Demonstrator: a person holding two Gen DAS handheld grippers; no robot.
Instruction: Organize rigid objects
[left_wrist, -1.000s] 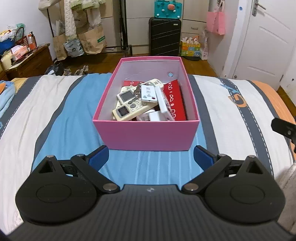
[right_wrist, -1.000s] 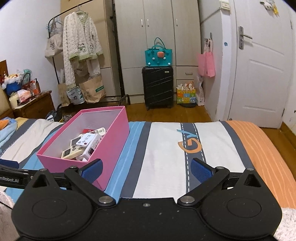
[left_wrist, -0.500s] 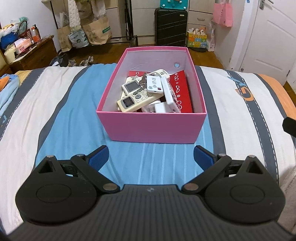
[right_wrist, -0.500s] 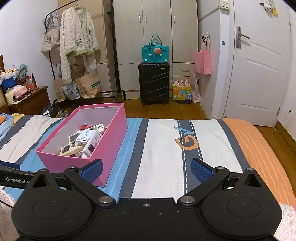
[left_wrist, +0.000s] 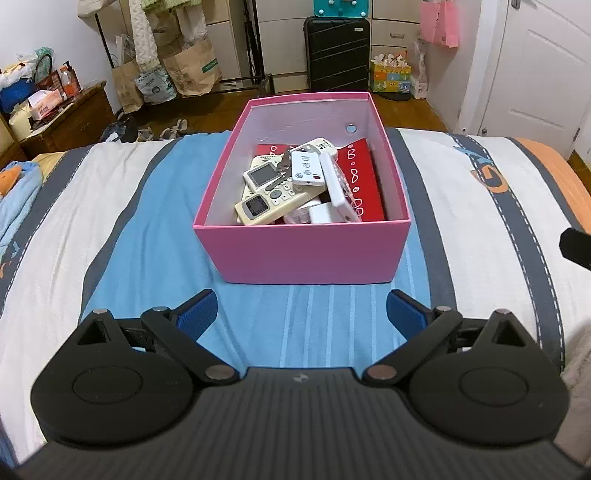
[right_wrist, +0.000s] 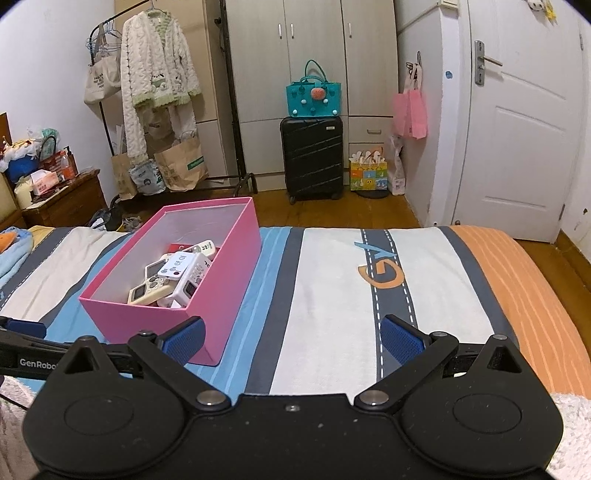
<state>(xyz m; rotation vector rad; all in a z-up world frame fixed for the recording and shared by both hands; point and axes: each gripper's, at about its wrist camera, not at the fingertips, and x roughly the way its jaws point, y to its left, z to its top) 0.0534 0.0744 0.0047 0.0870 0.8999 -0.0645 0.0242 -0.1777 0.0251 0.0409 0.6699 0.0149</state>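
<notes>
A: Pink cardboard box (left_wrist: 303, 254) sits on the striped bedspread (left_wrist: 110, 229), dead ahead of the left gripper (left_wrist: 301, 308), whose fingers are spread wide and hold nothing.

B: And the right gripper (right_wrist: 291, 338)?

A: Spread too, empty, with the box just off its left finger (right_wrist: 184, 338).

B: What's the risk?

A: That jumble inside: remotes (left_wrist: 271, 201), a white card (left_wrist: 308, 173), a red packet (left_wrist: 364, 188), all stacked loosely. Pinch one remote and I reckon its neighbours shift or tip.

B: And the box itself?

A: Light cardboard on soft bedding. A finger catching the near wall could shove or tilt it.
</notes>
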